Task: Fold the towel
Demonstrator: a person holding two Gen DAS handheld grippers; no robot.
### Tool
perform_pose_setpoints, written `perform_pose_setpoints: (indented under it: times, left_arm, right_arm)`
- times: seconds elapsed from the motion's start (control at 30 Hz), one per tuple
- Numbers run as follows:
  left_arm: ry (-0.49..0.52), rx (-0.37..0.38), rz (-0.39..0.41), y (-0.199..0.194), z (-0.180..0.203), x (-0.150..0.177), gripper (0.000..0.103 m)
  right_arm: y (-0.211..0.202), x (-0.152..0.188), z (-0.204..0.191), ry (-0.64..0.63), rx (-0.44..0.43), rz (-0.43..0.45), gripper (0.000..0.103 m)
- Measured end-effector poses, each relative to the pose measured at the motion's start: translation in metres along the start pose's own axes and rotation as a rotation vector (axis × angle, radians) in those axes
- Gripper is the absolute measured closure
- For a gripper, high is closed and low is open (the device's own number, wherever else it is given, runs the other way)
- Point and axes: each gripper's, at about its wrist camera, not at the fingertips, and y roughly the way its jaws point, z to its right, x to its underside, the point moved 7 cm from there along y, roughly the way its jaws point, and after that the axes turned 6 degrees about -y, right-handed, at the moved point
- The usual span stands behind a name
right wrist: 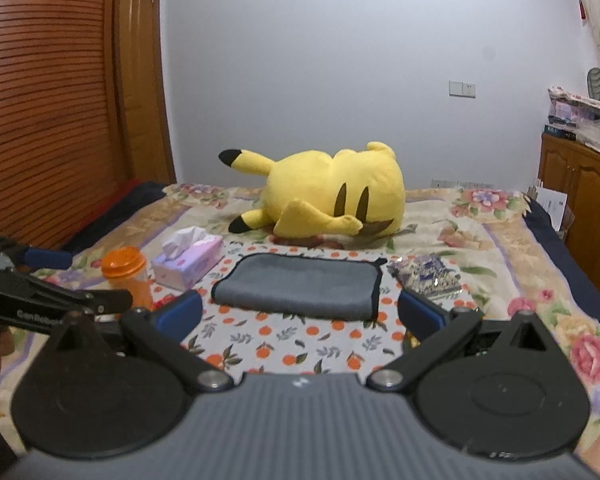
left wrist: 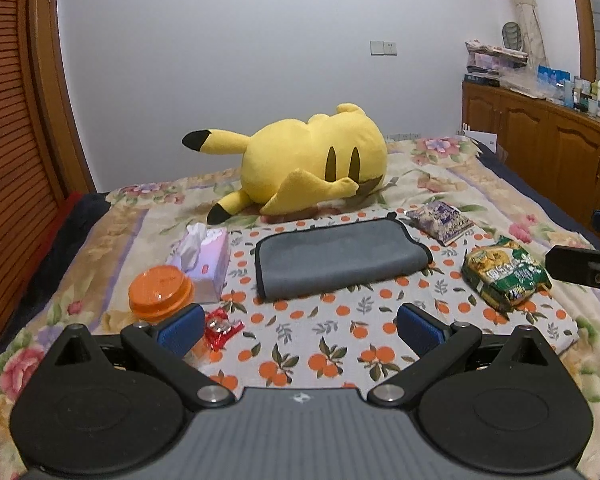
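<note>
two grippers hover over the bed, and neither touches anything. our left gripper has its jaws spread wide apart with nothing between them, and our right gripper shows the same: jaws apart, empty.

going left to right across the orange-print cloth: an orange-lidded jar stands at the left edge, lid on, so we cannot tell what it holds beyond an orange tint in the right wrist view. just beside it sits a tissue box with one tissue poking out of the top. a small red wrapper lies near the left jaw. in the middle lies the grey towel, flat on the cloth, apart from both grippers. it already looks doubled over, with a rounded fold along its left side and layered black-trimmed edges at the right. to its right lie a purple packet and a green snack bag, both sealed as far as we can see. a yellow plush toy rests behind the towel.

we judge the task to be partly done at least: one fold seems in place, and another fold may remain, or the work may be finished.
</note>
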Motion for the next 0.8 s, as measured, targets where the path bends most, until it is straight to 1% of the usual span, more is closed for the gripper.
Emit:
perform_pose_setpoints:
  times: [0.5,0.8]
  left_arm:
    - [0.006,0.011,-0.019,-0.019,0.010,0.031,0.000]
    - [0.003,0.000,-0.032,-0.019,0.008,0.052,0.000]
  right_arm:
    - [-0.012,0.033,0.004,0.049,0.017,-0.040,0.000]
    - [-0.014,0.056,0.005,0.079,0.021,-0.069,0.000]
